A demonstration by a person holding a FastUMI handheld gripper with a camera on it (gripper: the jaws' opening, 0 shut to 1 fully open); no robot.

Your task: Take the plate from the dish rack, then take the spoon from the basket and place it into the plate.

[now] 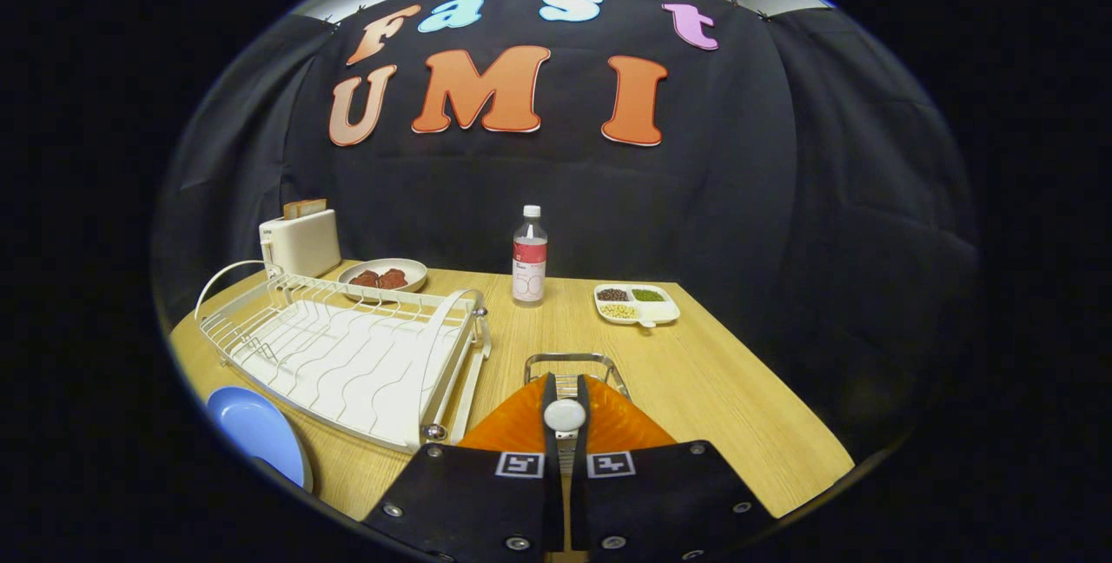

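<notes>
Fingers of the hand-held gripper (565,424) stand nearly closed, pinched on a white rounded end, most likely the spoon (565,414), held upright between them. Directly behind the fingers, at 12 o'clock, sits the wire basket (569,362); whether the spoon has come clear of it cannot be told.

Plate (257,431), blue, lies flat on the tabletop (695,380) at about 9 o'clock from the fingers, just beside the near corner of the dish rack (347,354), which stands empty at 10 o'clock. So the plate step looks done.

Farther out: bottle (529,255) at 12 o'clock, upright; divided tray (637,303) of beans at 1 o'clock; dish of dark food (384,276) and toaster (300,241) at 11 o'clock, behind the rack.

Judgement on the step in hand: carry the spoon to the plate. Lift straight up until the bowl end clears the basket rim, then swing toward 9 o'clock, passing in front of the rack's raised handle rather than over it. Keep the grip firm; a smooth handle may pivot. Lower over the plate's middle before releasing.
</notes>
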